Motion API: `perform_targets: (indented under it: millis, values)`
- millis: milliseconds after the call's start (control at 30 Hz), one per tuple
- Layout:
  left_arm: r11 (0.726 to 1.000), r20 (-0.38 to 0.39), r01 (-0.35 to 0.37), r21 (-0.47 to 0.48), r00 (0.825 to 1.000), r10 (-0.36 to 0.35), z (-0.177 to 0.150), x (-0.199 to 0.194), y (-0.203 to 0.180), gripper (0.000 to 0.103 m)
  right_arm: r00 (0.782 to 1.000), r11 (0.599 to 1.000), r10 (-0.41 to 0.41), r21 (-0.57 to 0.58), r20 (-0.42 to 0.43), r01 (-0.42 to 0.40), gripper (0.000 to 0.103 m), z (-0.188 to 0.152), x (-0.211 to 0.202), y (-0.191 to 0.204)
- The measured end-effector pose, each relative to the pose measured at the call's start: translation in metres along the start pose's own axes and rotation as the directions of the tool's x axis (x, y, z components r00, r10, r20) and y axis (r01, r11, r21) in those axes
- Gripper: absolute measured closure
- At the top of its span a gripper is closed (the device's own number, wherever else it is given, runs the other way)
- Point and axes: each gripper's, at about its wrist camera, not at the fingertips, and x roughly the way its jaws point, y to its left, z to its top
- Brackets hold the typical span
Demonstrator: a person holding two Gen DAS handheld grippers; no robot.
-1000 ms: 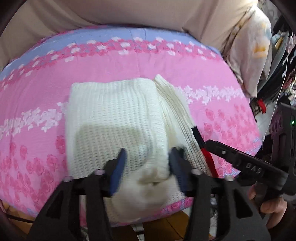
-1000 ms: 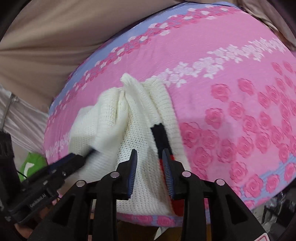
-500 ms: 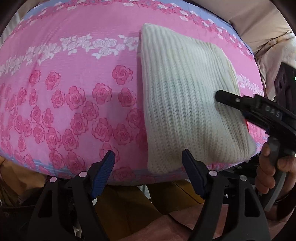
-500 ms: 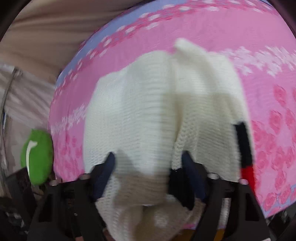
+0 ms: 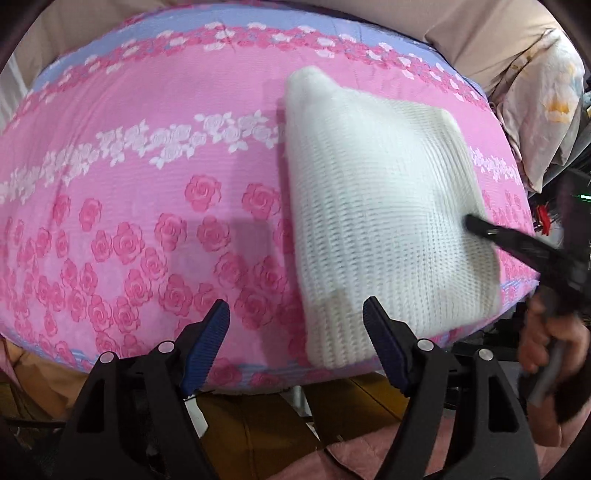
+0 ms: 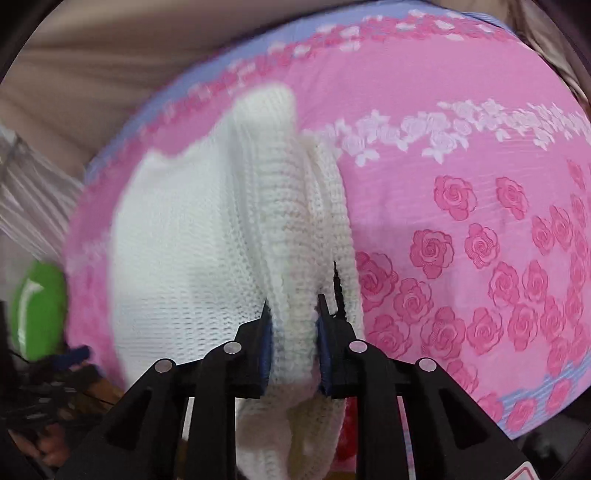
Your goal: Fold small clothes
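A white knitted garment [image 5: 376, 206] lies folded on the pink rose-print cover [image 5: 147, 192], at the right of the left wrist view. My left gripper [image 5: 295, 343] is open and empty, at the near edge of the cover beside the garment's lower left corner. My right gripper [image 6: 293, 332] is shut on a thick folded edge of the white knitted garment [image 6: 207, 236]. A black strip [image 6: 338, 291] of the garment shows by its right finger. The right gripper's finger [image 5: 517, 243] also shows over the garment's right edge in the left wrist view.
A beige wall or headboard [image 5: 369, 14] runs behind the cover. A pale patterned pillow [image 5: 546, 110] sits at the far right. A green object [image 6: 37, 306] lies left of the cover's edge. Wooden floor [image 5: 258, 424] shows below the near edge.
My left gripper let go of the garment, opened and drew back to the cover's near edge. My right gripper closed on a thick fold of the garment. The garment now lies folded over.
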Motion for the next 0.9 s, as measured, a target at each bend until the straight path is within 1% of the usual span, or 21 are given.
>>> perform_targets:
  millis: [67, 133, 167, 200, 233, 267, 300, 333, 367, 433, 467, 500, 533, 567, 600, 633, 700, 733, 800, 833, 900]
  values:
    - [1.0, 0.019, -0.019, 0.0, 1.0, 0.019, 0.003, 0.0, -0.004, 0.03, 0.999, 1.0, 0.007, -0.003, 0.046, -0.007, 0.076, -0.003, -0.024, 0.007]
    - [1.0, 0.024, -0.03, 0.002, 0.999, 0.03, 0.004, 0.003, -0.008, 0.03, 0.998, 1.0, 0.025, -0.019, 0.053, -0.024, 0.076, -0.009, -0.035, 0.011]
    - [0.999, 0.022, -0.04, 0.009, 0.999, 0.039, 0.004, 0.006, -0.011, 0.03, 0.998, 0.999, 0.041, -0.023, 0.04, -0.04, 0.068, -0.014, -0.035, 0.012]
    - [0.999, 0.023, -0.049, 0.014, 0.999, 0.049, 0.005, 0.008, -0.014, 0.03, 0.998, 0.998, 0.058, -0.022, 0.012, -0.058, 0.061, -0.02, -0.029, 0.011]
    - [0.998, 0.023, -0.061, 0.019, 0.998, 0.061, 0.005, 0.011, -0.018, 0.03, 0.997, 0.997, 0.069, -0.022, -0.025, -0.07, 0.052, -0.029, -0.019, 0.011]
    - [0.997, 0.02, -0.069, 0.021, 0.997, 0.069, 0.006, 0.012, -0.019, 0.03, 0.996, 0.998, 0.056, -0.022, -0.063, -0.057, 0.053, -0.038, -0.006, 0.011]
    - [0.997, 0.016, -0.075, 0.021, 0.997, 0.075, 0.005, 0.015, -0.021, 0.03, 0.996, 0.998, 0.052, -0.016, -0.071, -0.053, 0.059, -0.042, 0.002, 0.009]
    - [0.996, 0.011, -0.085, 0.024, 0.996, 0.084, 0.005, 0.019, -0.024, 0.03, 0.995, 0.997, 0.072, -0.001, -0.073, -0.072, 0.093, -0.045, 0.005, 0.008]
    - [0.995, 0.008, -0.097, 0.028, 0.995, 0.097, 0.004, 0.021, -0.024, 0.03, 0.995, 0.996, 0.086, 0.016, -0.059, -0.085, 0.093, -0.047, 0.003, 0.006]
    - [0.99, -0.001, -0.133, 0.042, 0.991, 0.134, 0.003, 0.026, -0.026, 0.034, 0.993, 0.993, 0.115, 0.02, 0.025, -0.115, 0.093, -0.048, -0.02, 0.006]
    - [0.988, -0.012, -0.149, 0.041, 0.989, 0.15, 0.002, 0.031, -0.026, 0.035, 0.992, 0.993, 0.115, 0.024, 0.054, -0.116, 0.093, -0.048, -0.033, 0.002]
    - [0.989, -0.031, -0.148, 0.031, 0.988, 0.149, 0.001, 0.037, -0.023, 0.035, 0.992, 0.993, 0.108, 0.034, 0.059, -0.11, 0.093, -0.049, -0.038, -0.004]
    - [0.989, -0.048, -0.146, 0.017, 0.988, 0.147, 0.0, 0.041, -0.021, 0.035, 0.995, 0.995, 0.094, 0.042, 0.044, -0.095, 0.093, -0.051, -0.035, -0.011]
    - [0.991, -0.062, -0.133, 0.006, 0.989, 0.134, -0.001, 0.046, -0.019, 0.035, 0.998, 0.997, 0.057, 0.045, 0.012, -0.057, 0.093, -0.054, -0.025, -0.022]
    - [0.991, -0.072, -0.131, 0.001, 0.989, 0.131, -0.002, 0.051, -0.018, 0.035, 1.0, 0.999, 0.013, 0.04, -0.024, -0.012, 0.093, -0.06, -0.011, -0.029]
    - [0.991, -0.076, -0.134, 0.001, 0.988, 0.134, -0.003, 0.055, -0.018, 0.035, 0.997, 0.999, -0.02, 0.036, -0.081, 0.023, 0.093, -0.068, 0.01, -0.037]
    - [0.988, -0.07, -0.151, 0.005, 0.986, 0.151, -0.003, 0.056, -0.02, 0.035, 0.997, 0.998, 0.006, 0.055, -0.072, -0.002, 0.093, -0.071, 0.011, -0.039]
    - [0.987, -0.054, -0.163, 0.012, 0.985, 0.163, -0.003, 0.052, -0.022, 0.035, 0.998, 0.999, 0.012, 0.049, -0.07, -0.008, 0.09, -0.066, 0.005, -0.036]
    - [0.979, -0.006, -0.198, 0.039, 0.98, 0.198, -0.003, 0.043, -0.03, 0.035, 1.0, 0.999, 0.012, 0.031, -0.022, -0.011, 0.076, -0.053, -0.018, -0.03]
    - [0.975, 0.015, -0.214, 0.055, 0.977, 0.214, -0.003, 0.039, -0.034, 0.036, 1.0, 1.0, 0.018, 0.013, 0.009, -0.018, 0.066, -0.044, -0.029, -0.025]
    - [0.968, 0.041, -0.238, 0.082, 0.971, 0.235, -0.004, 0.035, -0.042, 0.036, 0.998, 1.0, 0.014, -0.016, 0.054, -0.013, 0.059, -0.029, -0.041, -0.018]
